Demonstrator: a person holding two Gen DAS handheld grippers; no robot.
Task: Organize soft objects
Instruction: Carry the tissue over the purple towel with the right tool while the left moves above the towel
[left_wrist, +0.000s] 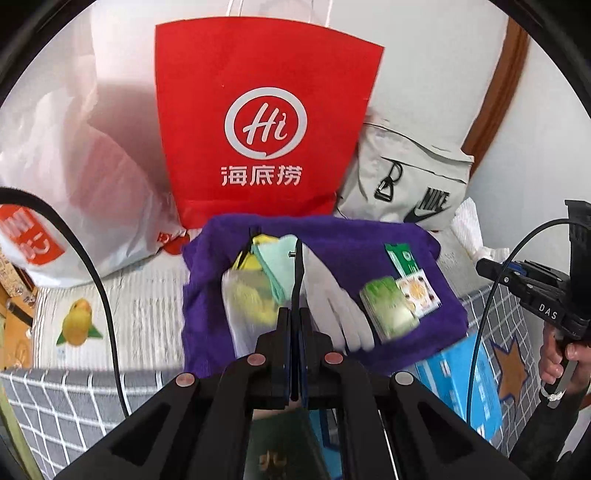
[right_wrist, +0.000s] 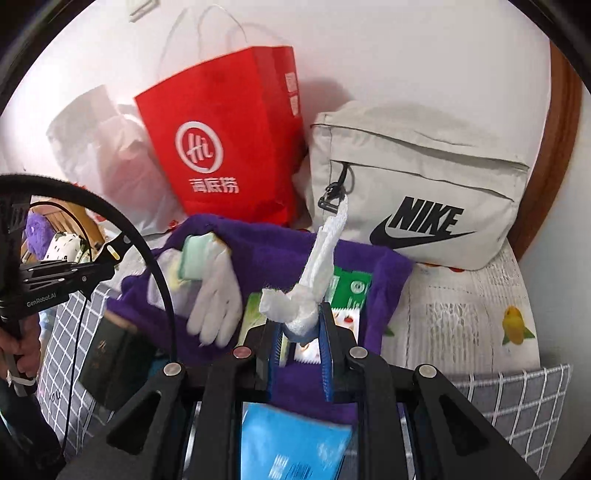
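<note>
Left claw: angled steeply down over the purple towel, its black jaws pressed together with nothing seen between them; motion blur softens the things beneath.
Right claw: also tilted down, jaws narrow and clamped on a crumpled white tissue, a thin, fibrous twist that rises from the blue ridged pads toward the beige bag.
Hands: in the left wrist view a hand grips the right tool's handle at the far right edge; in the right wrist view a hand holds the left tool at the far left edge.
Purple towel: plush, deep-pile cloth spread flat on the bed, carrying the small soft things.
White glove: smooth knit, fingers splayed, lying on the towel just left of the right claw.
Mint cloth: pale green folded piece beside a yellow, fuzzy item, both on the towel's left half.
Packets: glossy green sachets on the towel's right half.
Red paper bag: stiff, upright, white logo, standing behind the towel against the wall.
Beige bag: soft canvas with black lettering, right of the red bag.
White plastic bag: thin, crinkled, left of the red bag.
Bed cover: quilted white fabric with a fruit print.
</note>
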